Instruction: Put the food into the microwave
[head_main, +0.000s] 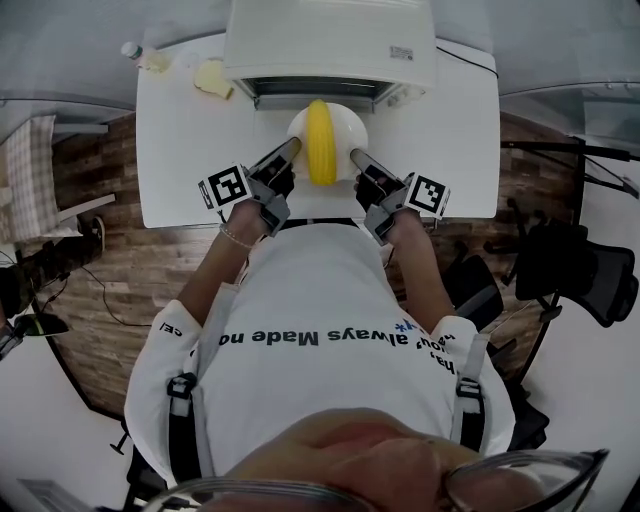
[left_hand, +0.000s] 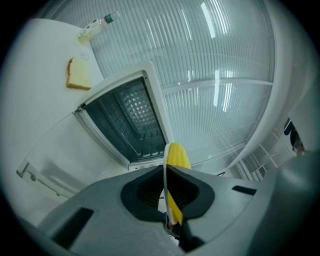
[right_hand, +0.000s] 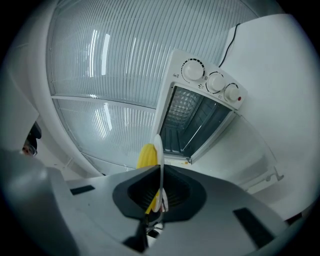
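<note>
A yellow corn cob (head_main: 320, 140) lies on a white plate (head_main: 345, 125), held just above the white table in front of the open microwave (head_main: 330, 45). My left gripper (head_main: 291, 150) is shut on the plate's left rim and my right gripper (head_main: 356, 156) on its right rim. In the left gripper view the plate rim (left_hand: 165, 192) runs edge-on between the jaws of the gripper (left_hand: 166, 172), with the corn (left_hand: 177, 156) behind it and the dark cavity (left_hand: 132, 120) beyond. In the right gripper view that gripper (right_hand: 160, 172) pinches the rim (right_hand: 159, 147) beside the corn (right_hand: 148, 156), facing the cavity (right_hand: 192, 120).
The microwave's glass door (left_hand: 65, 150) lies folded down toward me, and its knobs (right_hand: 215, 82) sit along one side. A bread slice (head_main: 213, 78) and a small bottle (head_main: 140, 55) rest at the table's far left. Black chairs (head_main: 570, 265) stand to the right of the table (head_main: 180, 160).
</note>
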